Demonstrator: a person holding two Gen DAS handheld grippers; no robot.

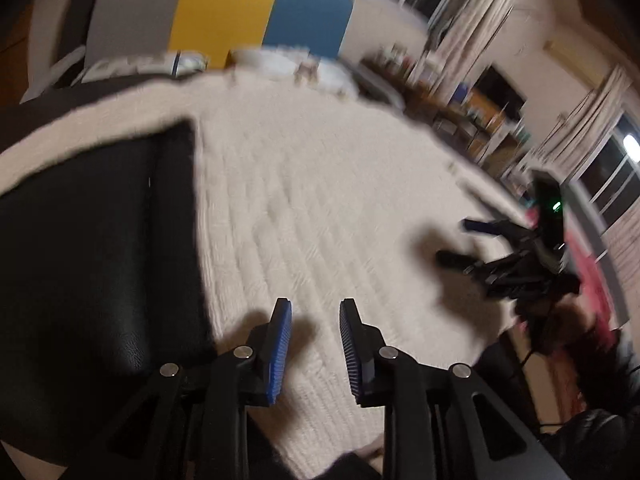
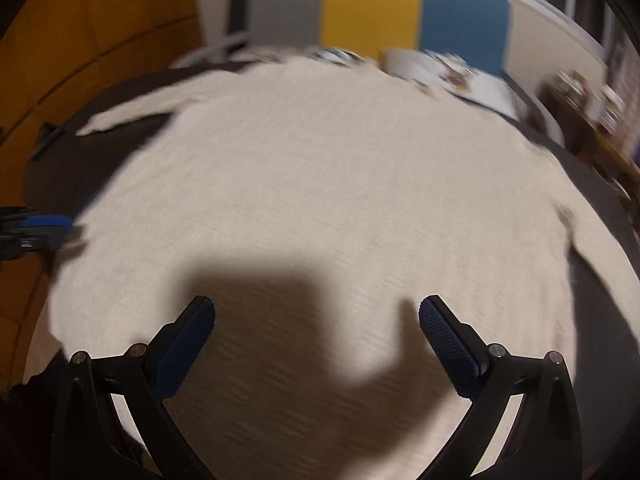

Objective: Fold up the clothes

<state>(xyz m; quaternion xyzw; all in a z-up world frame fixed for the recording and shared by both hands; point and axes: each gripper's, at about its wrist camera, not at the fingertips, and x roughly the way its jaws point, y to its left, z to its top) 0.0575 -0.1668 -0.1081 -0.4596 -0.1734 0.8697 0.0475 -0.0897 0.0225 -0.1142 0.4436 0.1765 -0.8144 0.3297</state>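
Cream ribbed knit garment (image 2: 320,184) lies spread flat over a black leather surface (image 1: 92,240). Both my jaws hover empty: left gripper (image 1: 315,344) narrowly parted, right gripper (image 2: 316,340) wide. Soft and floppy, I judge; best pinched at an edge.

Dim, warm indoor light; heavy motion blur, sharpest at six o'clock, fisheye bending edges, hard shadow on cream knit (image 2: 320,168).

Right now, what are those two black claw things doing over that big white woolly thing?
A person holds a gripper in each hand above a cream knitted garment spread flat on a black cushioned surface. The left gripper has a narrow gap, the right gripper is wide open. Neither holds anything, and no fold shows yet.
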